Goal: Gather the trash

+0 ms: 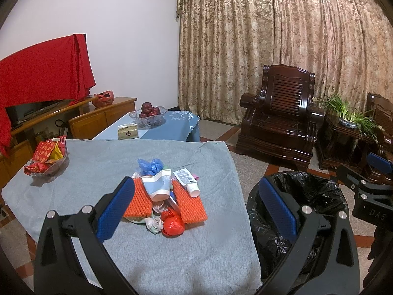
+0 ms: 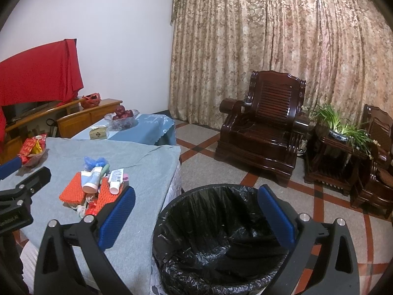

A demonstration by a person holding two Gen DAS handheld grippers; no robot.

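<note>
On the table: we see the trash pile (image 1: 167,196) heaped loosely.
Grippers: left gripper (image 1: 196,211) and right gripper (image 2: 194,216) both spread, empty.
Risk: we judge a tube (image 1: 158,186) may roll off, missing the bin (image 2: 208,241).

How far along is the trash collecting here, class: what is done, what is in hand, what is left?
Done: nothing that shows; the bin with its black liner looks empty. In hand: nothing; the left gripper and right gripper have their jaws open and hold nothing. Left: the whole trash pile on the grey cloth, including two tubes, orange foam netting, a blue bag and a red wad.
</note>
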